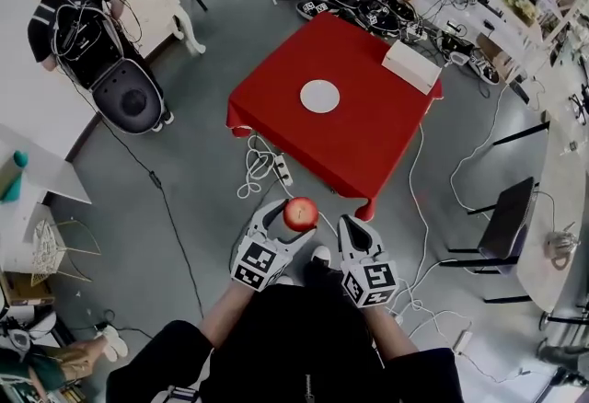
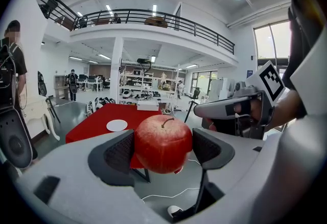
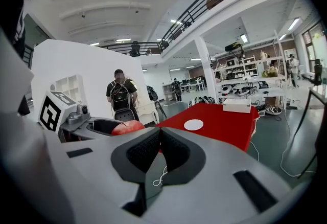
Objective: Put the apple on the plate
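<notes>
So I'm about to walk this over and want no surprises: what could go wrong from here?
1. The apple is round and pinched only at its sides by the left gripper; a jolt might let it slip out.
2. Cables lie on the floor before the red table; they could catch a foot.
3. The plate sits well in from the table's near edge; a stretched, hasty release might send the apple rolling.
</notes>
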The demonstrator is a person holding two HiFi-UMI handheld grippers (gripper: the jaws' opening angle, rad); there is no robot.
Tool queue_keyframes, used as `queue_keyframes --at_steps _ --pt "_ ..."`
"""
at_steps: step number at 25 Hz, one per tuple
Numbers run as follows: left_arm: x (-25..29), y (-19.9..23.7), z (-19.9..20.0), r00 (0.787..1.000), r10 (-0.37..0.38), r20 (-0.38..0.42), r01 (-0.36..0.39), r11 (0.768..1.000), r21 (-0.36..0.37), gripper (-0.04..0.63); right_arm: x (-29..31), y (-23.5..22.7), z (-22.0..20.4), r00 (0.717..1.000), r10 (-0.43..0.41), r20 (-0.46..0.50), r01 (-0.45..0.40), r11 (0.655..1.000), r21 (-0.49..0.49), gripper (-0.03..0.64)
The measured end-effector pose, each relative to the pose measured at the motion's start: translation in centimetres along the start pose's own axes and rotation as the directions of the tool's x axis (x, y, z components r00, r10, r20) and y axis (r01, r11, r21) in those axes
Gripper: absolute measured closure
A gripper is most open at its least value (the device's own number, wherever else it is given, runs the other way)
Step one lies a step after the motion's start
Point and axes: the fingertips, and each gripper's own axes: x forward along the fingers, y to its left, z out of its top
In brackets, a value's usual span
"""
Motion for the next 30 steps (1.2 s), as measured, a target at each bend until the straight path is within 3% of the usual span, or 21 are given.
queue_keyframes --at_steps 17,30 --pt "9.1 -0.5 3.5 0.998 0.065 -0.022 -0.065 0.998 -0.01 0.233 2.3 -9.8 2.0 0.998 0.066 -0.019 -0.065 0.997 0.027 0.606" --pt "10.9 -0.2 5.1 0.997 0.074 -0.017 -0.074 0.997 -0.005 0.233 3.0 -11.2 2.6 0.996 0.083 -0.02 -0.082 0.996 0.047 0.606"
